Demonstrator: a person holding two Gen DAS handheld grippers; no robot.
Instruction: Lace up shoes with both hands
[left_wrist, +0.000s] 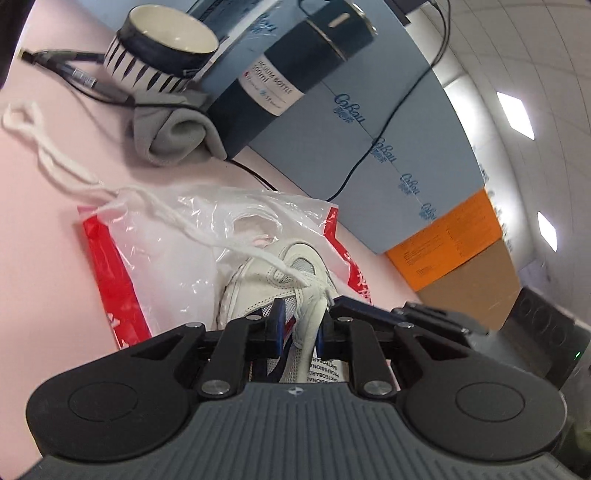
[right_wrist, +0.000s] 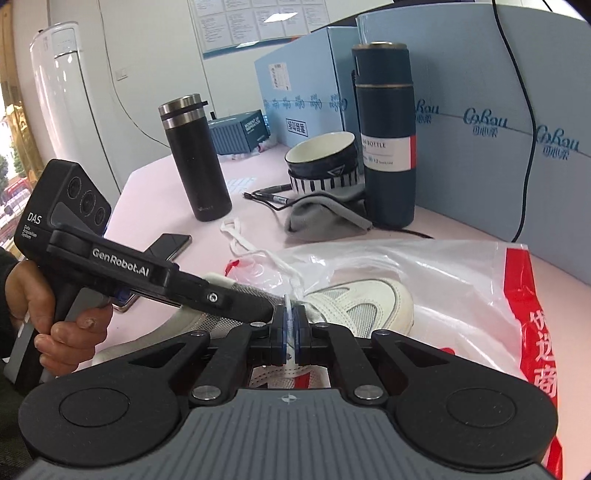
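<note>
A white shoe (right_wrist: 354, 306) lies on a plastic bag (right_wrist: 424, 266) spread over the pink table (right_wrist: 155, 192). The right gripper (right_wrist: 291, 328) has its fingers pressed together on the tip of the white lace (right_wrist: 290, 310), pinching it just above the shoe's eyelets. From the right wrist view, the left gripper (right_wrist: 258, 312) reaches in from the side, held by a hand (right_wrist: 55, 325), its tip close beside the right gripper at the lace. In the left wrist view the left gripper (left_wrist: 301, 325) has its fingers a little apart, with the shoe's (left_wrist: 273, 280) tongue and gathered lace (left_wrist: 314, 306) between them; whether they actually clamp it cannot be told. The free end of the lace trails away over the bag (left_wrist: 184, 236) and onto the bare table (left_wrist: 44, 206), ending in a loose loop.

Farther back on the table stand a striped bowl (right_wrist: 325, 166) stacked on another, a blue bottle (right_wrist: 386, 147) just beside it, a grey cloth (right_wrist: 325, 218) touching both, and a black flask (right_wrist: 195, 158) well apart. Pens (right_wrist: 273, 194) lie near the bowl, and a phone (right_wrist: 173, 243) lies near the left gripper. Blue boxes (right_wrist: 498, 147) stand along the table's far edge.
</note>
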